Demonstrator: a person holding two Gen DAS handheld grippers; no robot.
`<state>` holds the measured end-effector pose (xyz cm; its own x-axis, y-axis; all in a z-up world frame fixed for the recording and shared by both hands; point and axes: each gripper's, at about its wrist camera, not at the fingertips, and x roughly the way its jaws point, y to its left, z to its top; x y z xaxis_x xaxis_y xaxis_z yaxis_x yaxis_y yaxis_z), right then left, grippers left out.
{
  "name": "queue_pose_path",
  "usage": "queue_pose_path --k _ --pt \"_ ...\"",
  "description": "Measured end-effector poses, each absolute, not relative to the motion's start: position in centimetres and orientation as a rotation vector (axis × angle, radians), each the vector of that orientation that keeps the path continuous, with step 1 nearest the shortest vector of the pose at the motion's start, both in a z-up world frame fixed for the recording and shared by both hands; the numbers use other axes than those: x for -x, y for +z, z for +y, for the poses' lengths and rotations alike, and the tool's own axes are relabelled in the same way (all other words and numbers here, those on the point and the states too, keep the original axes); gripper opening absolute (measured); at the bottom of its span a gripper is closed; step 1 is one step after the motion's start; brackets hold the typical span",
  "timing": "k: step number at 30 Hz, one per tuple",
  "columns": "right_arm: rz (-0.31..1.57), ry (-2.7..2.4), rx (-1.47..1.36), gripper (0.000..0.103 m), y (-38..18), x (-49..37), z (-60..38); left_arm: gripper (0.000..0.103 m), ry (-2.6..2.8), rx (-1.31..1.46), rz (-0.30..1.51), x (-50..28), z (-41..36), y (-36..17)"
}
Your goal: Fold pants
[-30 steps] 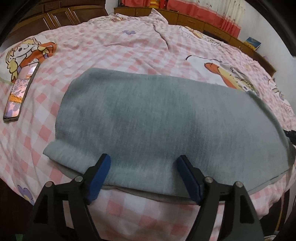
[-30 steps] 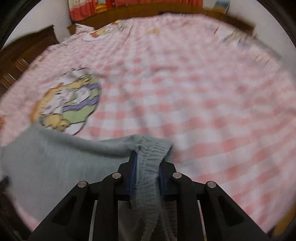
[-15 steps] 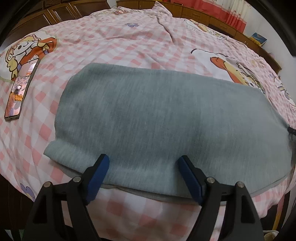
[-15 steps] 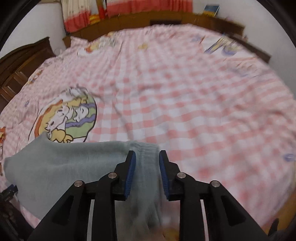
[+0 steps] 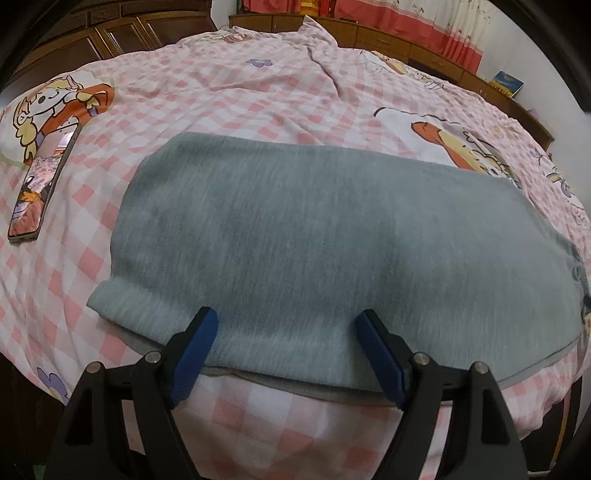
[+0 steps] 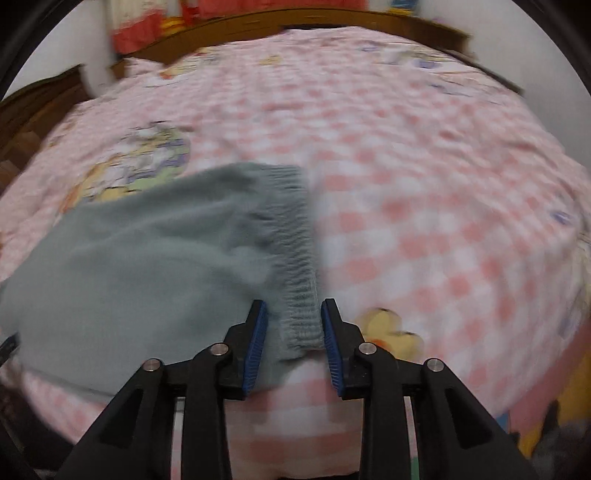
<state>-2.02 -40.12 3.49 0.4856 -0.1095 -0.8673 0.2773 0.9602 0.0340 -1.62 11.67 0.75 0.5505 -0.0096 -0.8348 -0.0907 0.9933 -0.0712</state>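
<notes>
The grey pants [image 5: 325, 236] lie folded lengthwise across the pink checked bed [image 5: 236, 88]. My left gripper [image 5: 286, 339] is open, its blue pads straddling the near folded edge without holding it. In the right wrist view the pants [image 6: 140, 266] end in a ribbed waistband [image 6: 295, 251] that lies flat on the bed. My right gripper [image 6: 291, 328] is open, with the waistband's near end between its pads and not pinched.
A phone [image 5: 40, 192] lies on the bed left of the pants. Cartoon prints mark the sheet [image 5: 476, 151]. Wooden cabinets [image 5: 122, 26] and red curtains [image 5: 424, 26] stand behind the bed. The bed's near edge drops off just under both grippers.
My right gripper has opened and let go of the waistband, which now lies flat on the bed. The left gripper has stayed open at the near edge, shifting only slightly.
</notes>
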Motion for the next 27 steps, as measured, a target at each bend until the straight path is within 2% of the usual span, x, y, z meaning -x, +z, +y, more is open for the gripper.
queue_pose_path --k 4,14,24,27 --pt "1.032 -0.213 -0.272 0.037 4.4 3.6 -40.7 0.082 0.033 0.102 0.976 2.1 11.7 1.0" --pt "0.965 -0.016 -0.204 0.037 8.1 5.1 -33.3 0.082 0.027 0.096 0.962 4.6 12.5 3.7" --pt "1.067 0.154 -0.14 0.037 3.2 3.9 -23.4 0.082 0.131 0.193 0.918 6.3 17.2 5.2" --pt "1.062 0.138 -0.087 0.045 2.1 3.9 -22.5 0.082 0.147 0.165 0.901 5.9 18.1 5.2"
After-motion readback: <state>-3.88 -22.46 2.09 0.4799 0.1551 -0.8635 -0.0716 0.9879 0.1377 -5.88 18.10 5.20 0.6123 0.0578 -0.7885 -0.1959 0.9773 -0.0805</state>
